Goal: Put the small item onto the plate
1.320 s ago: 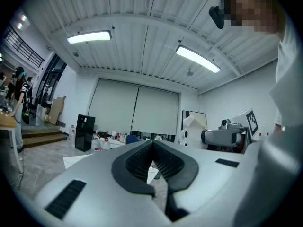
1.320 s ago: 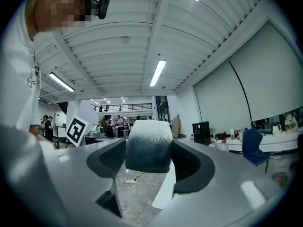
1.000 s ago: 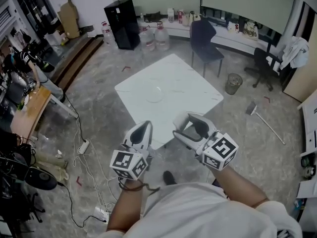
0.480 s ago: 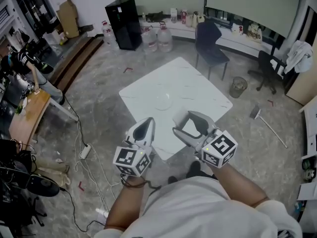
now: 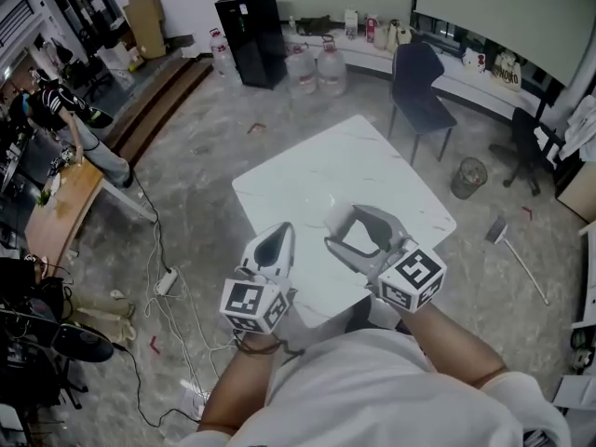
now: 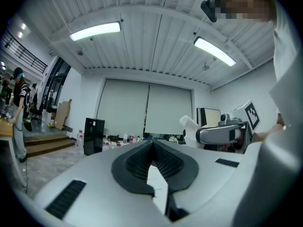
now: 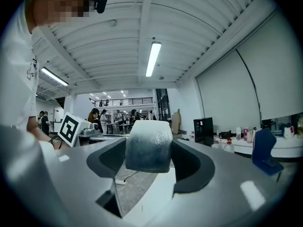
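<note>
Worktop (image 5: 317, 170) drew nearer, one | left hand-held gripper (image 6: 152, 144) jaws together, empty | right hand-held gripper (image 5: 347, 223) clamped one pale block (image 7: 148, 148)

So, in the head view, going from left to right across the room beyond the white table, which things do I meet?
Cardboard box → black cabinet → water jugs → dark chair → waste bin.

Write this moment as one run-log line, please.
left gripper: shut, empty | right gripper: shut on small item | table: ahead, item not yet placed
</note>
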